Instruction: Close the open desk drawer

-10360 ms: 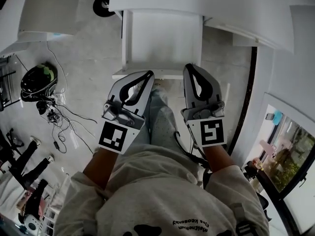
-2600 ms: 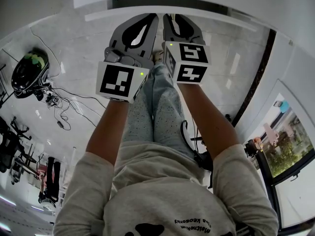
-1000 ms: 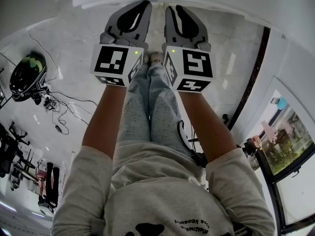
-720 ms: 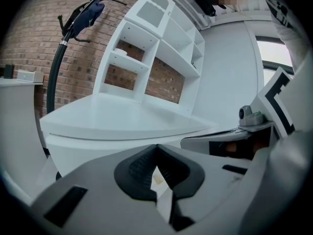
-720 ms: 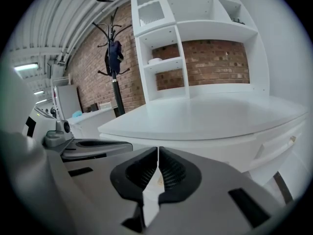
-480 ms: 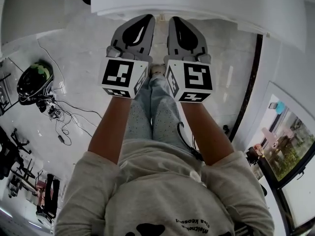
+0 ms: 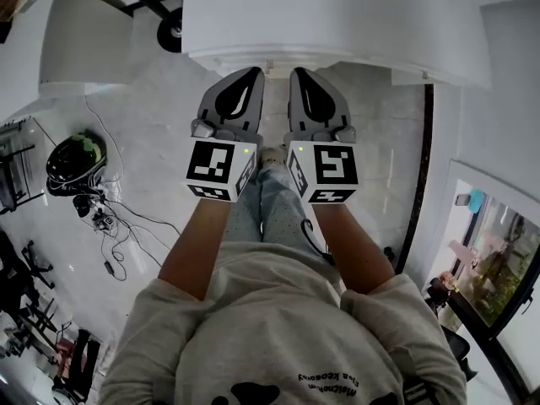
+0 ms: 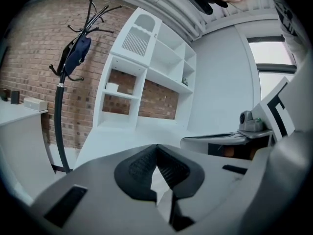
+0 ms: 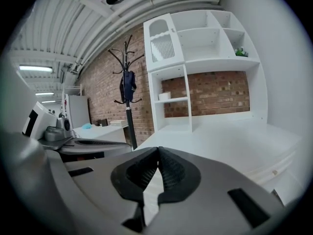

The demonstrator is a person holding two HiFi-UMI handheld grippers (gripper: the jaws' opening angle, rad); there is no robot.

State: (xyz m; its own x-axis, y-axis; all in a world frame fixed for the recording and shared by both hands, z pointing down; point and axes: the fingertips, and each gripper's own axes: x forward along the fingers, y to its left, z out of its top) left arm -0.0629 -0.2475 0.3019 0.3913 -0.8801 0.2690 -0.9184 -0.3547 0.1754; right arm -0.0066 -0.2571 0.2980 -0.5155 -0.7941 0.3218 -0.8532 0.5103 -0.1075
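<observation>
The left gripper [image 7: 255, 72] and right gripper [image 7: 297, 72] are both pinched closed and empty. They sit side by side, tips just short of the white desk's [image 7: 337, 15] edge. The drawer [image 7: 354, 62] appears to be flush beneath it.

An office: white desk [image 7: 337, 15], open shelving [image 9: 205, 67], coat stand [image 9: 128, 106], brick wall [image 8: 29, 58].

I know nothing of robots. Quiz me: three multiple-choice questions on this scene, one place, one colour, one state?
1. Where lies the black-and-green rounded helmet? A pale floor; B chair; C windowsill.
2. Colour of the brick wall behind the white shelf unit? A red-brown; B green; C yellow.
3. The left gripper and right gripper are: A wide open; B holding cups; C shut, empty.
A, it lies beside cables; A, both gripper views show it; C, each pair of pads meets.
</observation>
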